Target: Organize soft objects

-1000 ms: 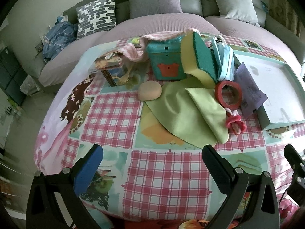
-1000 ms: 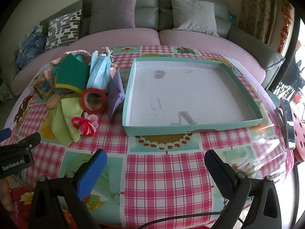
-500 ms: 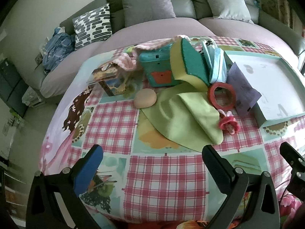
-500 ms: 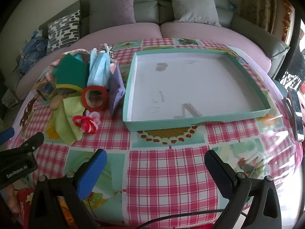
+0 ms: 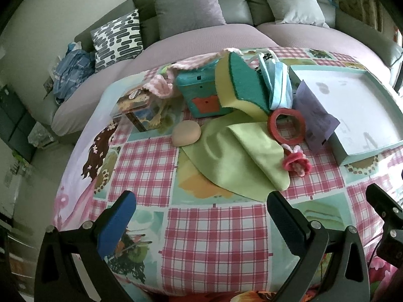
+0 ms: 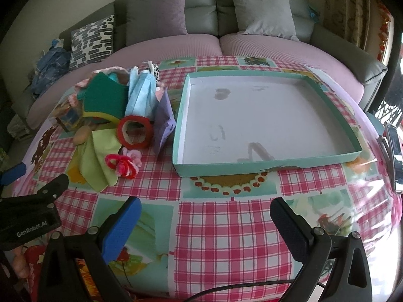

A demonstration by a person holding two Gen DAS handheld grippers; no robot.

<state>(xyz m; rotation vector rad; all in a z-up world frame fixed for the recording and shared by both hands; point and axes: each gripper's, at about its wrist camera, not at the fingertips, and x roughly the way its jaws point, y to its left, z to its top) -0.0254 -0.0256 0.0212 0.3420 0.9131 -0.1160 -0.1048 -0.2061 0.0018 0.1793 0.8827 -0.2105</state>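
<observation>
Soft objects lay piled left of the teal tray [image 6: 264, 162]: green cloth [image 5: 234, 156], yellow-green sponge [image 5: 239, 85], blue face masks [image 6: 141, 95], red tape ring [image 6: 134, 134], pink-red hair ties [image 6: 124, 164]. "GenRobot.AI" was legible on the left gripper [image 5: 201, 203], jaws spread, empty. Right gripper [image 6: 205, 209] likewise wide apart, above the checked tablecloth [image 6: 226, 239].

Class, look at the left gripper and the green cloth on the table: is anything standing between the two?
Nothing visible does. The left gripper is open, and only bare tablecloth lies between it and the near edge of the green cloth.
</observation>
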